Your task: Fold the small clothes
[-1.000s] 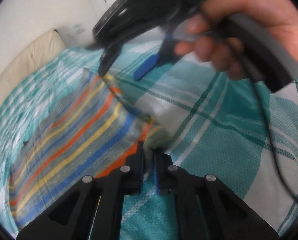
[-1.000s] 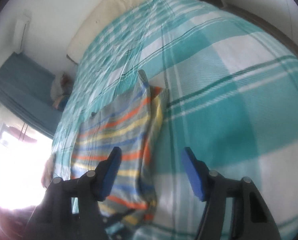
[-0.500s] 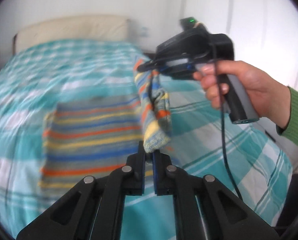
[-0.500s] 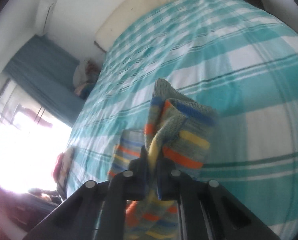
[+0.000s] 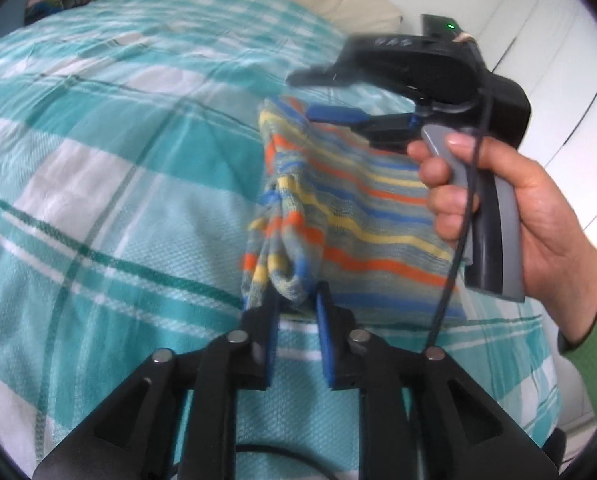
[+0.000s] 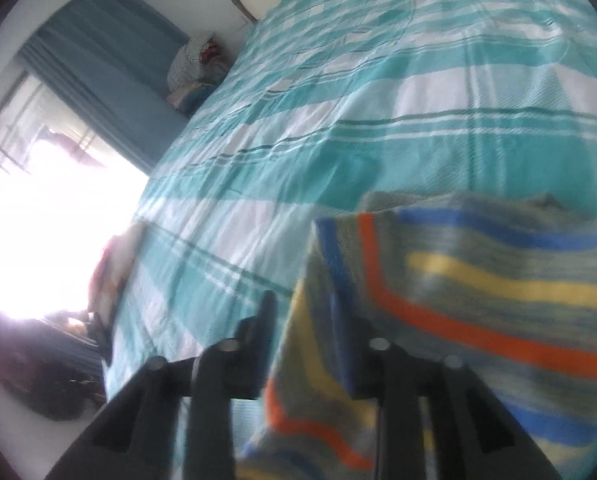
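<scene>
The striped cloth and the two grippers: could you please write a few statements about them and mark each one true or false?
1. The left gripper has a bunched corner of the striped cloth between its fingers. True.
2. The striped cloth lies flat on the bedspread. False: it is lifted and hangs between the two grippers.
3. The right gripper grips the cloth at its upper edge, seen from the left wrist view. True.
4. The bedspread is plain red. False: it is a teal and white check.
5. The hand on the right gripper wears a glove. False: it is bare, with a green sleeve at the wrist.
</scene>
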`<state>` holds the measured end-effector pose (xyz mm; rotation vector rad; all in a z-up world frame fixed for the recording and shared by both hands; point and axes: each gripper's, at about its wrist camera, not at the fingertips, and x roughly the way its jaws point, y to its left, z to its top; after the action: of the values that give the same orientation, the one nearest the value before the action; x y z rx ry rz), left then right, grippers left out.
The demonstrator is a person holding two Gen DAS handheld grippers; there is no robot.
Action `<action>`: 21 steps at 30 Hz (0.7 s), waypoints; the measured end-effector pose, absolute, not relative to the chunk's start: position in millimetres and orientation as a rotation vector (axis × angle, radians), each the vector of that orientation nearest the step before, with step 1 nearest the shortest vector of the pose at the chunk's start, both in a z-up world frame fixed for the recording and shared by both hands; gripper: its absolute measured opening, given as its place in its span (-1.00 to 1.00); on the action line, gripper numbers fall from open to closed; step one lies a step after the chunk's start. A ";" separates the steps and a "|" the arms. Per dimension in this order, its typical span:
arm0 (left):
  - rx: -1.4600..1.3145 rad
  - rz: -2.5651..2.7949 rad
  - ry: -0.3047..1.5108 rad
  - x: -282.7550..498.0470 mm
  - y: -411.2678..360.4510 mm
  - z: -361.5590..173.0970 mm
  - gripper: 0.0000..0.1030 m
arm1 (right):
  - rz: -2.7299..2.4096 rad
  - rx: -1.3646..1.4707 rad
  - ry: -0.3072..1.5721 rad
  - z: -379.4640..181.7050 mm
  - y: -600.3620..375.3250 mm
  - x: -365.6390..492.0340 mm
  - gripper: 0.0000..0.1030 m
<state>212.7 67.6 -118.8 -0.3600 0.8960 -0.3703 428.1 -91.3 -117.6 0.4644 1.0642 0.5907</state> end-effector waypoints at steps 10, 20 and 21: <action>-0.360 -0.311 0.860 225.3 80.2 -103.6 -0.46 | 0.653 0.145 0.929 -59.9 -140.5 321.1 -0.06; -0.272 -0.260 0.966 241.7 89.5 -111.2 0.04 | 0.546 0.128 1.031 -125.0 -158.1 262.2 -0.18; -0.269 -0.252 0.944 239.7 92.7 -102.5 0.23 | 0.533 0.105 0.995 -115.2 -159.0 260.3 -0.09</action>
<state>239.7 92.7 -102.5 -0.2691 0.9436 -0.2523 260.3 -159.0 -115.2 0.1049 0.9953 0.5329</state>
